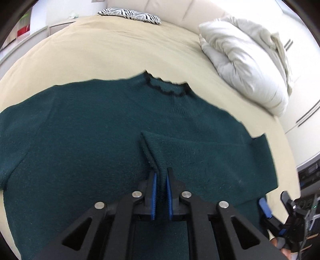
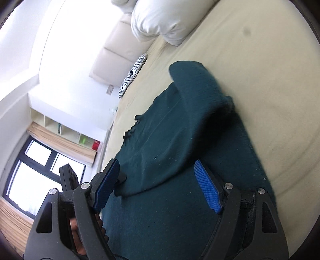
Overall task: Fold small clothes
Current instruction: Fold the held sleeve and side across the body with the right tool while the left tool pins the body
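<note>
A dark green sweater [image 1: 80, 140] with a black scalloped neck trim [image 1: 164, 88] lies flat on the beige bed sheet [image 1: 100, 56]. Its right sleeve [image 1: 210, 154] is folded across the body. My left gripper [image 1: 161, 176] is shut on that sleeve's cuff, with knit fabric pinched between the blue pads. In the right wrist view the sweater [image 2: 170, 210] fills the middle, and my right gripper [image 2: 158, 170] stands open above it with nothing pressed between its pads. The right gripper [image 1: 275, 201] also shows at the sweater's lower right edge.
A white pillow [image 1: 246, 60] lies at the bed's far right and a zebra-print cushion [image 1: 130, 15] at the headboard. The wall shelf [image 2: 66, 132] and window [image 2: 34, 170] are to the left. Beige sheet lies bare beyond the neckline.
</note>
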A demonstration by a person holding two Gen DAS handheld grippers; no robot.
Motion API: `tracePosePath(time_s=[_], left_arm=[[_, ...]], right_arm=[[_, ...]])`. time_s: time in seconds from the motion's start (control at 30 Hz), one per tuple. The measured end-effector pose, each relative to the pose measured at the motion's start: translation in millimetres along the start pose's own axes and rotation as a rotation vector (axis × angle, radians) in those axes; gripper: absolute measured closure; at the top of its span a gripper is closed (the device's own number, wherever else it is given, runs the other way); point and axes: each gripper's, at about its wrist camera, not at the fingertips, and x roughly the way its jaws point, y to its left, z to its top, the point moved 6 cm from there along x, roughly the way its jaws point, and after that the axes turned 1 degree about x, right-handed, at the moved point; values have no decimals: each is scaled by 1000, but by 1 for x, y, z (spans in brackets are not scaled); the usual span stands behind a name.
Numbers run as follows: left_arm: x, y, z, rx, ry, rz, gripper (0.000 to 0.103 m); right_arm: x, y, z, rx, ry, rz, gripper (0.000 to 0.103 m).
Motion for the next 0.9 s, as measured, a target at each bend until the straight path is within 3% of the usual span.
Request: tracePosePath(time_s=[0.17, 0.33, 0.5, 0.6, 0.77, 0.83, 0.9], left_arm=[[-22, 25, 20, -71, -110, -17, 95], [-25, 43, 22, -113, -163, -29, 95], [-14, 57, 14, -147, -151, -18, 95], [-7, 62, 8, -154, -144, -18, 95], [-2, 64, 3, -155, -154, -15, 95], [-3, 63, 2, -153, -154, -19, 95], [-5, 64, 1, -154, -157, -30, 95]], right_arm=[[2, -5, 9, 28, -23, -11, 26], [11, -1, 11, 94, -20, -14, 26], [17, -7, 28, 156, 1, -61, 27], [13, -19, 41, 200, -64, -99, 30], [2, -52, 46, 293, -112, -60, 73], [2, -55, 42, 273, -120, -45, 77], [1, -50, 39, 260, -100, -56, 73]])
